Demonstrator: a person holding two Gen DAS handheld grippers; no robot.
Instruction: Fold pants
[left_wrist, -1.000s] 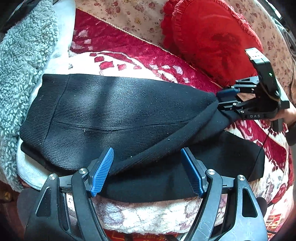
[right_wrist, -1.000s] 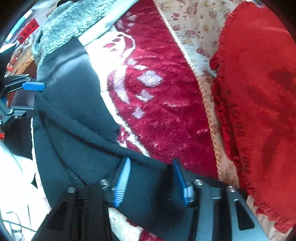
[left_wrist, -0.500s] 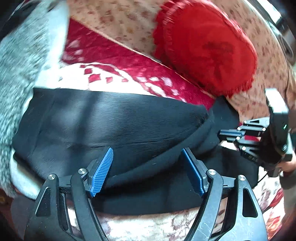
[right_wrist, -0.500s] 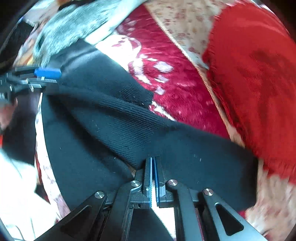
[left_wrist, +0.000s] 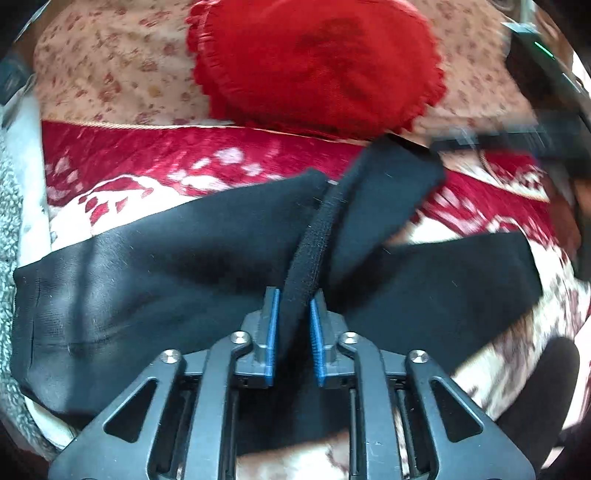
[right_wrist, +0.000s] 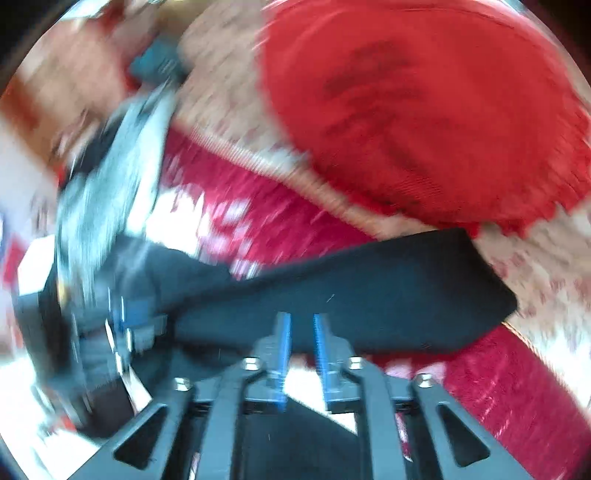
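The black knit pants (left_wrist: 155, 269) lie across the red and cream patterned cover (left_wrist: 155, 155). My left gripper (left_wrist: 293, 306) is shut on a thick rolled edge of the pants (left_wrist: 308, 251), which rises from the jaws toward the raised end (left_wrist: 388, 184). My right gripper shows blurred at the right of the left wrist view (left_wrist: 454, 142), at that raised end. In the right wrist view my right gripper (right_wrist: 300, 323) is shut on the pants (right_wrist: 369, 295), its blue pads a narrow gap apart with black cloth between them. My left gripper appears blurred at the left there (right_wrist: 125, 325).
A red heart-shaped cushion (left_wrist: 314, 62) leans on the floral sofa back (left_wrist: 110, 62) behind the pants; it also shows in the right wrist view (right_wrist: 424, 110). A grey fleece blanket (left_wrist: 7, 206) lies at the left edge.
My left gripper closed on the pants' edge. Both grippers lifted and swung the cloth; the raised end moved up toward the cushion. My right gripper's pads stand slightly wider than half a second ago.
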